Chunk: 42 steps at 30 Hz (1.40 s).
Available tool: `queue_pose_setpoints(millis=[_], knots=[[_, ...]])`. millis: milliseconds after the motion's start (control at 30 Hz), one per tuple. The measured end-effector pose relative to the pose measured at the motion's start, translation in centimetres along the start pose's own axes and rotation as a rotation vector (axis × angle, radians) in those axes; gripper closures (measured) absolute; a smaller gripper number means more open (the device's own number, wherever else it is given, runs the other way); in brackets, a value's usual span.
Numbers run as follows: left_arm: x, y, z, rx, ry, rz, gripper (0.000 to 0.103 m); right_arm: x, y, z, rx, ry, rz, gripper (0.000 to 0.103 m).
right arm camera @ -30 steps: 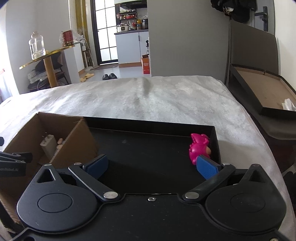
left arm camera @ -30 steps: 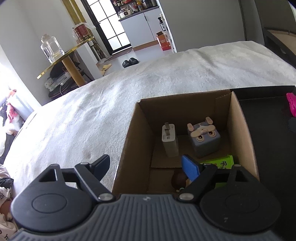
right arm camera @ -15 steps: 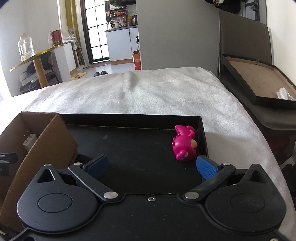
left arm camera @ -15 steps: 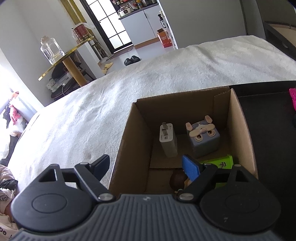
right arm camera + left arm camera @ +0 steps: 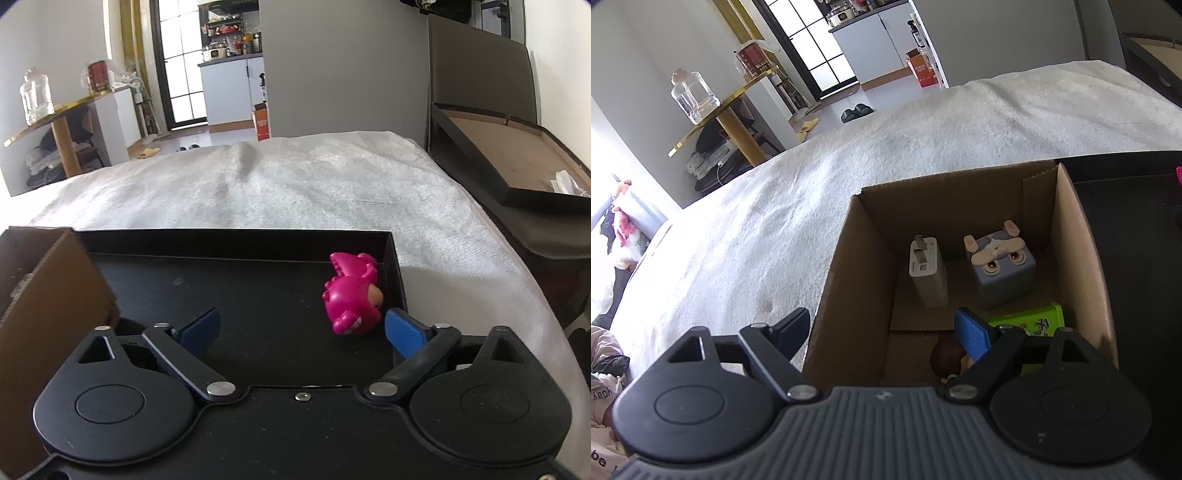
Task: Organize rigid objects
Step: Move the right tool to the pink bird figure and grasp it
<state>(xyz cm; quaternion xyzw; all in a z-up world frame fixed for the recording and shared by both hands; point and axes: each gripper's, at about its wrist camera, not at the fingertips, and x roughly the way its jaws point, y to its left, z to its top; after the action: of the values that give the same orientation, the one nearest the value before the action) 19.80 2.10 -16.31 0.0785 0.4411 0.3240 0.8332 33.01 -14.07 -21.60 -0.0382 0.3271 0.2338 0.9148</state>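
Note:
A pink toy figure (image 5: 352,295) lies in the far right corner of a shallow black tray (image 5: 236,240) on the white bed cover. My right gripper (image 5: 303,323) hovers low over the tray with its jaws closing. The toy sits just ahead of the right fingertip (image 5: 400,328), and no pad touches it. In the left wrist view a cardboard box (image 5: 849,280) holds a white charger (image 5: 927,273), a grey cube toy with a dog face (image 5: 999,269), a green packet (image 5: 1034,321) and a brown round object (image 5: 947,356). My left gripper (image 5: 881,328) is open and straddles the box's left wall.
The cardboard box (image 5: 40,295) stands against the tray's left side. A dark bed frame with an open storage lid (image 5: 509,162) runs along the right. A gold side table with a glass jar (image 5: 690,96) stands beyond the bed's left edge.
The right gripper moved down and toward the pink toy, which now sits larger and nearer the middle of its view, and its jaws narrowed a little. The left gripper stayed put.

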Motion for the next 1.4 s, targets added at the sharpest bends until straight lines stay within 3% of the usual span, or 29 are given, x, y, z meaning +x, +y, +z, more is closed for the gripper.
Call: queue_pose_setpoints(millis=[267,333,367,867,1267,1400], knots=[[0.2,0.1,-0.2,-0.005,0.001,-0.008,0.019,2.6,-0.4,0.3,-0.005,0.039,-0.121,0.043],[0.2,0.2,-0.2,-0.006,0.002,-0.008,0.019,2.9,-0.2,0.3,-0.024,0.054,-0.138,0.063],[0.2,0.3,-0.2,-0.007,0.002,-0.008,0.019,3.0,-0.3,0.4,-0.019,0.07,-0.127,0.067],[-0.8,1.1,-0.7,-0.022,-0.021,-0.033,0.019,-0.6,0.3,-2.1,0.041,0.136,-0.067,0.068],[-1.0,2.0,-1.0,-0.049,-0.029,-0.058,0.019,-2.0,1.8,-3.0,0.02,0.173,-0.047,0.068],[-0.7,2.2,-1.1,-0.054,-0.02,-0.054,0.019,-1.6,2.1,-2.9,0.014,0.172,-0.071,0.049]])
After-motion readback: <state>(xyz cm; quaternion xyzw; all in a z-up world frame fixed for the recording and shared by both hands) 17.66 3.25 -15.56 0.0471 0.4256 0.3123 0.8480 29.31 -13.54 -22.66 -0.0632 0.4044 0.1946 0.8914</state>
